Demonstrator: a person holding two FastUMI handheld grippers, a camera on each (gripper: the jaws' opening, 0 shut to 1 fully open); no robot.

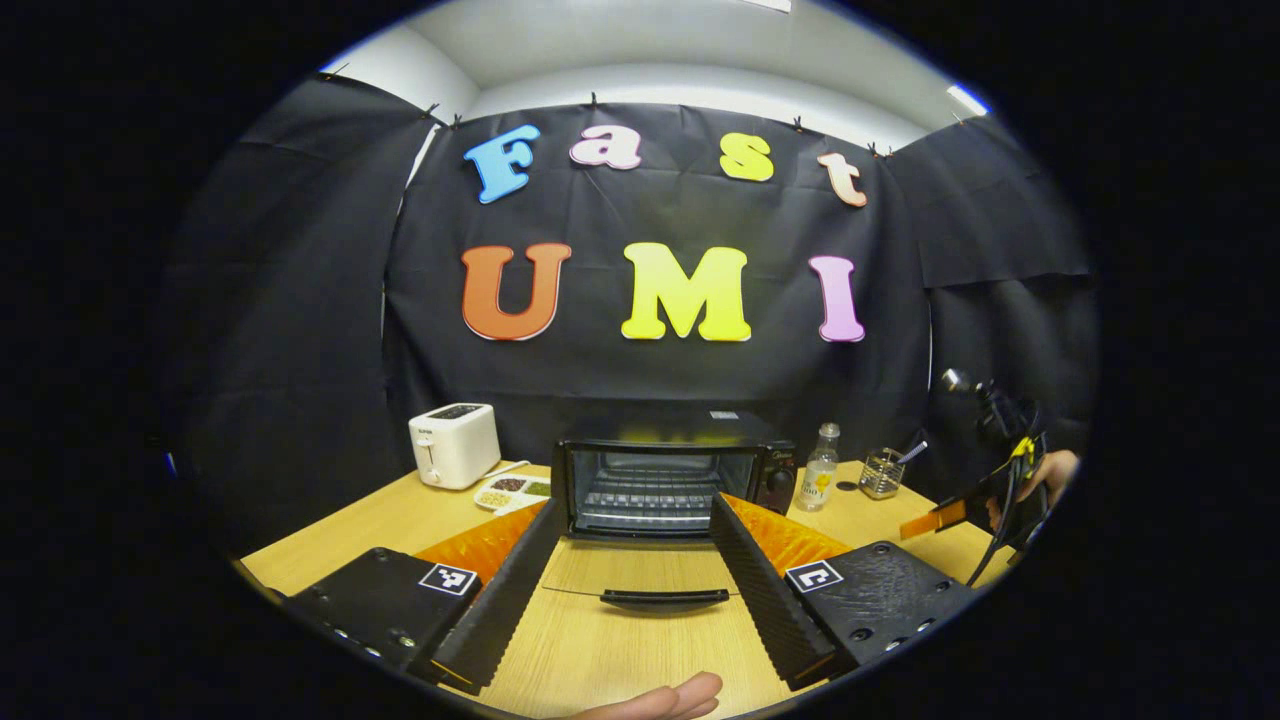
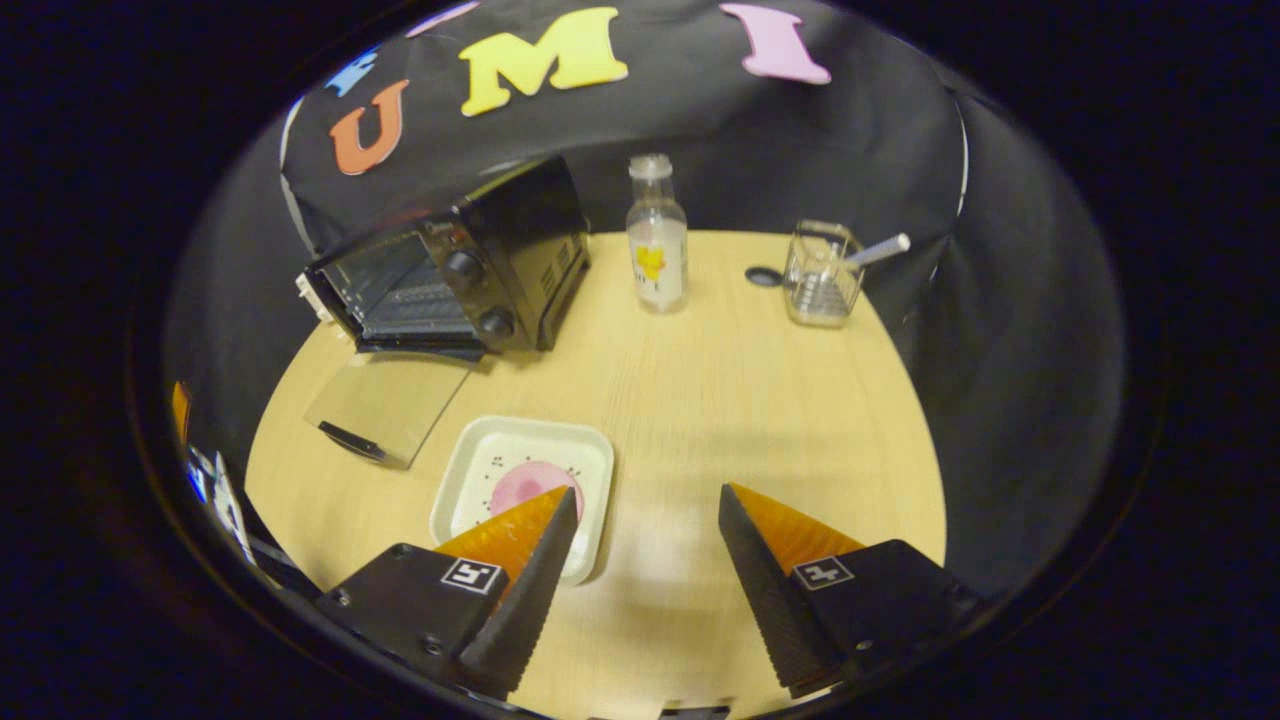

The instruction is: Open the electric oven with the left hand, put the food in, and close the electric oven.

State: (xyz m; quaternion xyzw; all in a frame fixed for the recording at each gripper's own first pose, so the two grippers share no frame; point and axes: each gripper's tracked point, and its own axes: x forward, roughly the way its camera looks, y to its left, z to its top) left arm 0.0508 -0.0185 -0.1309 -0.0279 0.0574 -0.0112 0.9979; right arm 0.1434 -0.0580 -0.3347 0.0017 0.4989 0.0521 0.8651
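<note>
Left gripper view: the electric oven (image 1: 665, 482) stands at the back of the counter (image 1: 380, 520) with its glass door (image 1: 650, 585) folded flat toward the camera, the door handle (image 1: 664, 598) at the near edge. The wire rack inside is bare. The left tongs (image 1: 625, 590) are released, spread wide to either side of the door and gripping nothing.

In the right gripper view, the food (image 2: 528, 485), a round pink item, lies on a white square tray (image 2: 590, 455) in front of the oven (image 2: 470, 270), just beside the right edge of the lowered door (image 2: 385, 400). The right tongs (image 2: 640, 560) are also released and empty. One finger overlaps the near edge of the tray; contact cannot be confirmed.

The key relation: the food lies ahead and to the left of the right tongs, with the oven opening farther back along the same direction. The right tongs are judged the nearer tool. The opening step appears complete; loading and closing remain. The tray is shallow, so a rim grasp is probably required, and tilting is a risk.
</note>
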